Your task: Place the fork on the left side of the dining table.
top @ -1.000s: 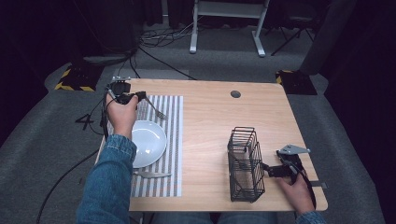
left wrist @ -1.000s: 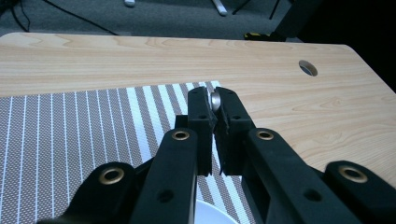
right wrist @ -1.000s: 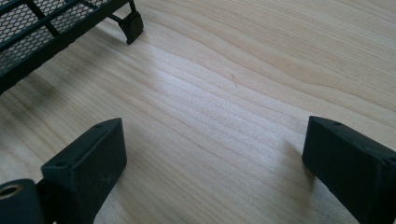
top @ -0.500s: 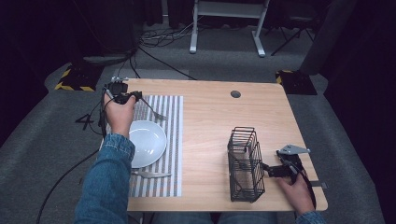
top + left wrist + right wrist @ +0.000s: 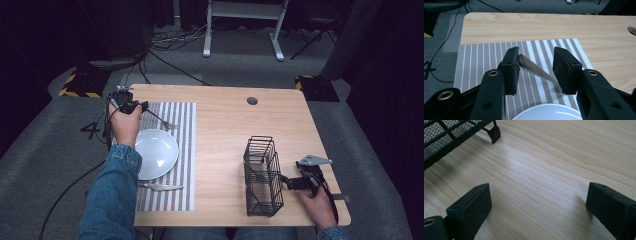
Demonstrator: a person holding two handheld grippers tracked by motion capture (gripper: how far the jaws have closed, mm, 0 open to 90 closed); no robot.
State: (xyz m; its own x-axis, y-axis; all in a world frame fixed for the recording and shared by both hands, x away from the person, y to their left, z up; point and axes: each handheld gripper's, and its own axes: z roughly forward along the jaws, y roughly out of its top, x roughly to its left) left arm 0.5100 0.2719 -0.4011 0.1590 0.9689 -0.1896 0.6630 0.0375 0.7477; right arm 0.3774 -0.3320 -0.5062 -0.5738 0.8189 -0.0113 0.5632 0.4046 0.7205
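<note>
A silver fork [image 5: 162, 120] lies slanted on the striped placemat [image 5: 182, 165], just above the white plate [image 5: 156, 152]. My left gripper [image 5: 142, 106] is at the fork's handle end, and its jaws have just been opening. In the left gripper view the fork handle [image 5: 534, 70] runs between the two pads, close to the left one, with a clear gap to the right one; the left gripper [image 5: 536, 53] is open. My right gripper [image 5: 287, 182] rests low on the bare wood beside the black wire basket [image 5: 262, 175]. In its own view the right gripper [image 5: 537, 202] is wide open and holds nothing.
Another silver utensil [image 5: 160, 187] lies on the mat below the plate. The plate rim [image 5: 549, 113] shows under the left jaws. A basket foot [image 5: 494, 132] stands on the wooden table [image 5: 225, 125], which has a round cable hole [image 5: 252, 100] at the back.
The left jaws have gone from shut on the fork to spread apart, and the hand has sunk slightly toward the mat. The fork now rests on the placemat. The right hand has not moved.
</note>
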